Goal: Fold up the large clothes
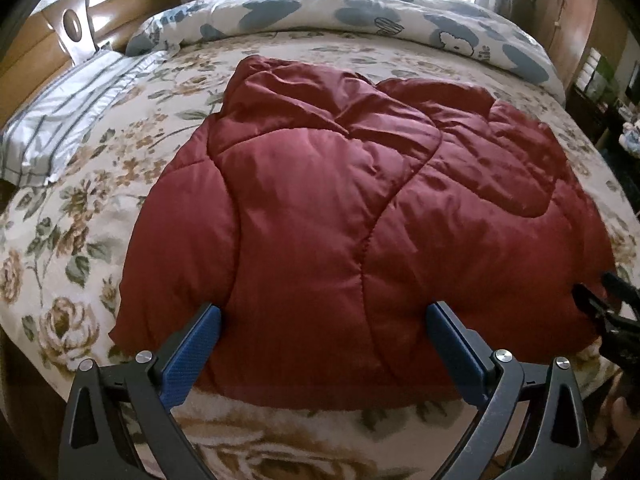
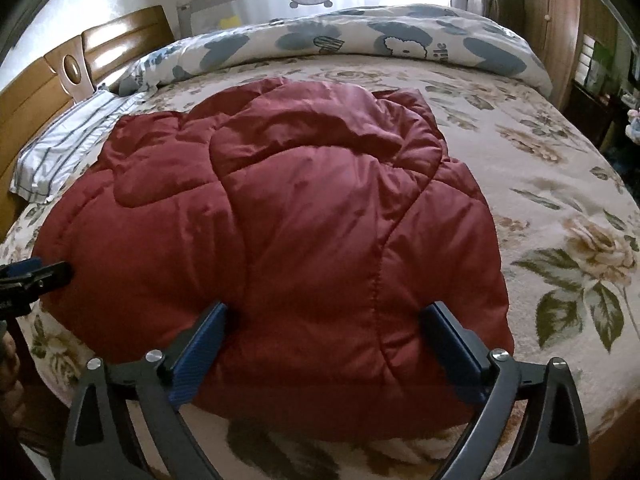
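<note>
A puffy dark-red quilted jacket lies folded into a compact bundle on the floral bed cover; it also shows in the right wrist view. My left gripper is open, its blue pads wide apart over the jacket's near edge. My right gripper is open too, pads spread over the near hem. The right gripper's tip shows at the left view's right edge; the left gripper's tip shows at the right view's left edge. Neither holds anything.
A blue-and-white patterned duvet is rolled along the far side of the bed. A striped pillow lies at the left by the wooden headboard. A wooden wardrobe stands at the far right.
</note>
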The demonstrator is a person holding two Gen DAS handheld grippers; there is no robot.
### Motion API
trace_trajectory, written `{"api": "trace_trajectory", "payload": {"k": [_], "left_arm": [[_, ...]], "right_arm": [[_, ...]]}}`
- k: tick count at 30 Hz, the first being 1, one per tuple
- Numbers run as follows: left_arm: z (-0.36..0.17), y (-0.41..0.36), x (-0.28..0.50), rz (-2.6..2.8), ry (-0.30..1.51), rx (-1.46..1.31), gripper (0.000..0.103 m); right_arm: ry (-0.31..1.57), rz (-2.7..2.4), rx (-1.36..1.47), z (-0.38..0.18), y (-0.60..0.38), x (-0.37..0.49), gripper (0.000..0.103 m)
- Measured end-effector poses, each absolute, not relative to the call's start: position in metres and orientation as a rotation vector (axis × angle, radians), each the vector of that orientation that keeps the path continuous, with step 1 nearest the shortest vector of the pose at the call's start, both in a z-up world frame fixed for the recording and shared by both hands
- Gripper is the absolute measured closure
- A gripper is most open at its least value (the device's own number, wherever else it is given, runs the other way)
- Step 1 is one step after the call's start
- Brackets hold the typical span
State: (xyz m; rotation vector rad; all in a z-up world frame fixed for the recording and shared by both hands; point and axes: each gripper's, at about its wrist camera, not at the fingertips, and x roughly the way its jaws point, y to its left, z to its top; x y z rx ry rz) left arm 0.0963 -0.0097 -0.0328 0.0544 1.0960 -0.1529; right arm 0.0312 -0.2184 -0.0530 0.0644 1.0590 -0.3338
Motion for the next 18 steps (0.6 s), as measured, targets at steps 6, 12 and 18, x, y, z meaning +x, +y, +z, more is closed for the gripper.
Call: {"api": "trace_trajectory", "payload": {"k": [6, 12, 18], "left_arm": [[-0.041, -0.018, 0.098, -0.13, 1.095, 0.094, 0.0], [-0.042, -0.018, 0.098, -0.127, 1.098, 0.111, 0.0], [-0.024, -0.009, 0.093, -0.087, 1.064, 0.097, 0.001]], "right_arm": [[1.064, -0.327, 0.065, -0.054, -0.219, 0.03, 0.003], [1.068, -0.326, 0.06, -0.054, -0.218, 0.03, 0.003], [1.07, -0.319, 0.063, -0.054, -0.218, 0.03, 0.003]]}}
